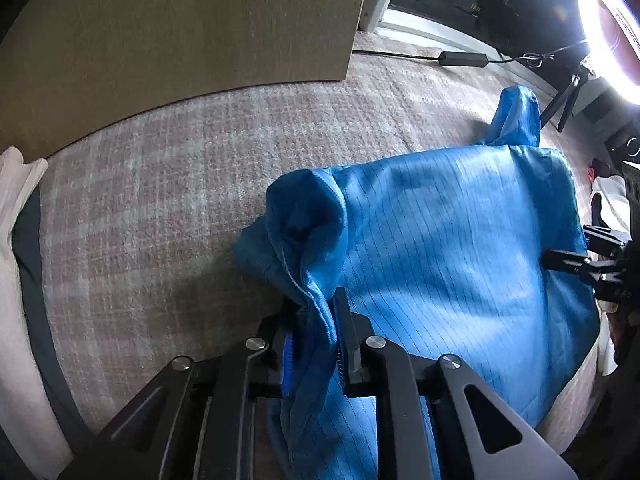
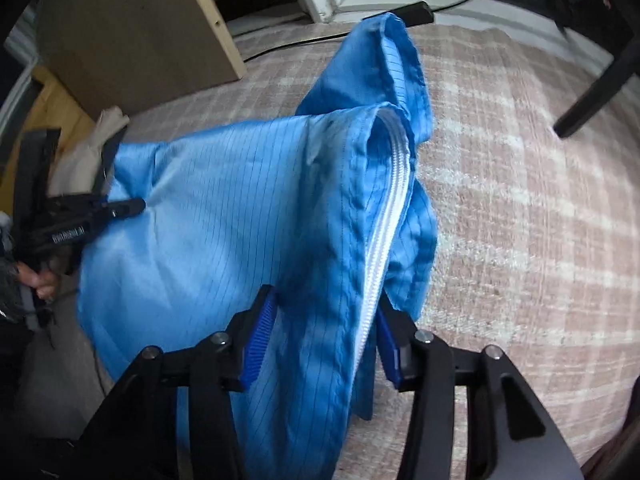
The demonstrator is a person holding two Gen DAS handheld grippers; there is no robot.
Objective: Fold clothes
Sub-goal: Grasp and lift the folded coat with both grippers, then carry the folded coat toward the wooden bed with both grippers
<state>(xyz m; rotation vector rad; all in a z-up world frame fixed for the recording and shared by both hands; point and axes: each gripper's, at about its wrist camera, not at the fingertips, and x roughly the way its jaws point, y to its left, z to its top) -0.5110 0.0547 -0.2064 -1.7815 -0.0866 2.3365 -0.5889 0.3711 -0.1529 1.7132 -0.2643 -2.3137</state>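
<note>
A blue striped garment [image 1: 440,240] with a white zipper [image 2: 384,232] hangs lifted above a checked carpet, stretched between both grippers. My left gripper [image 1: 314,312] is shut on a bunched blue edge of the garment. My right gripper [image 2: 324,300] is shut on the garment beside the zipper, with cloth between its blue pads [image 2: 260,332]. The right gripper shows at the right edge of the left wrist view [image 1: 560,260]. The left gripper shows at the left edge of the right wrist view [image 2: 132,206]. A sleeve [image 2: 384,60] sticks up beyond the garment.
A wooden panel [image 1: 180,40] stands on the carpet [image 1: 160,220] at the back. White and dark cloth [image 1: 20,260] lies at the left. A power adapter with cable [image 1: 460,58] and a black stand leg [image 2: 600,84] lie beyond. A bright ring lamp [image 1: 612,20] glares at top right.
</note>
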